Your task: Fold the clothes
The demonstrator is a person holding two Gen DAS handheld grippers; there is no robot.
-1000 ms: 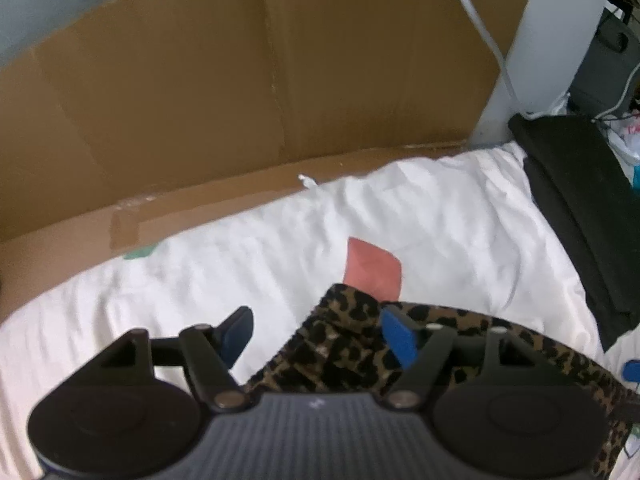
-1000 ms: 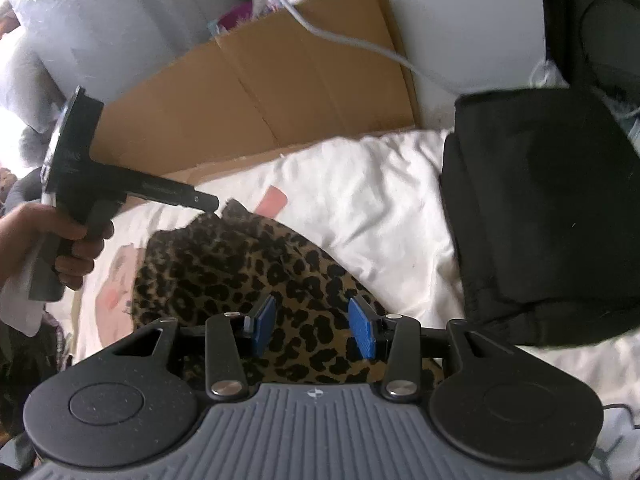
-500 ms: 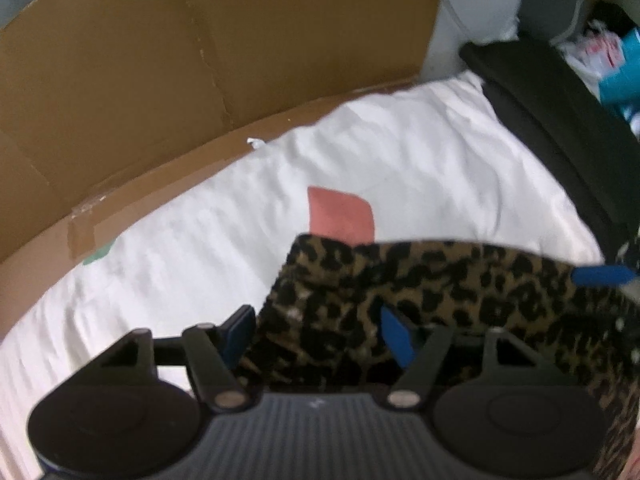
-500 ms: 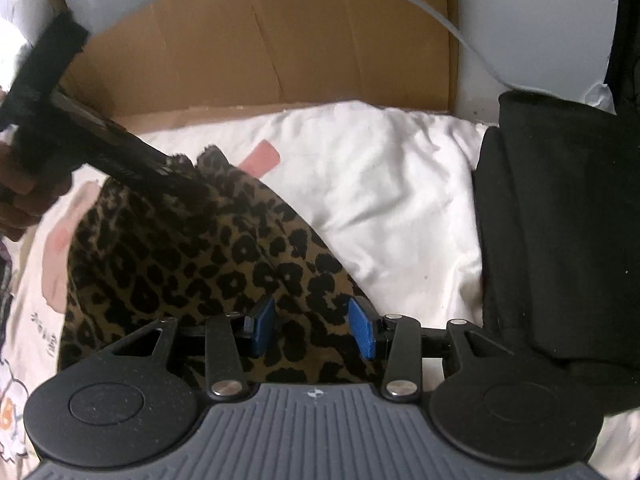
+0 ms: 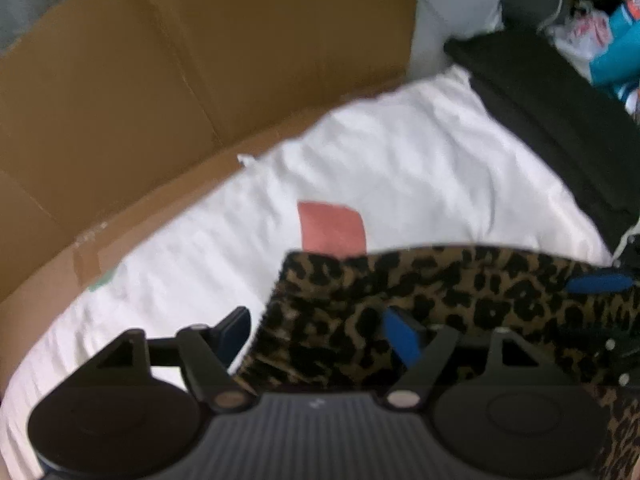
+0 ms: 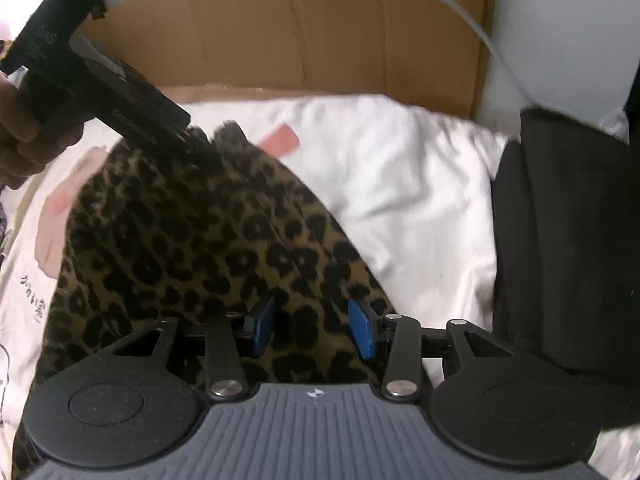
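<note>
A brown-and-black leopard-print fabric garment [image 6: 200, 248] lies spread across a white quilted bed cover [image 6: 400, 184], with both hand-held grippers working at its edges. In the right wrist view, the right gripper [image 6: 316, 330] sits low over the near part of the garment, its blue-padded fingers [image 6: 362, 334] parted with a clear gap between them and leopard cloth showing in that gap; whether the pads actually pinch the fabric cannot be told. At upper left of the same view, a hand [image 6: 28, 136] holds the black left gripper [image 6: 192, 140], whose tip meets the far corner of the garment.

In the left wrist view, the left gripper [image 5: 316, 332] has its fingers spread wide; the garment's corner [image 5: 400, 300] drapes over the space between them and covers the right-hand blue pad [image 5: 400, 338] in part, while the left-hand finger stands clear of the cloth, over the white cover. Its hold on the fabric cannot be confirmed. The picture is blurred. The other gripper's blue pad [image 5: 598, 283] shows at the garment's right edge.

A pink rectangular patch [image 5: 332, 228] on the bed cover lies just beyond the garment's far edge. A folded black cloth [image 6: 568, 240] rests on the right side of the bed, well apart from the garment. Flattened brown cardboard sheets [image 5: 200, 60] stand behind the bed, and a white cable [image 6: 472, 20] runs down the wall.
</note>
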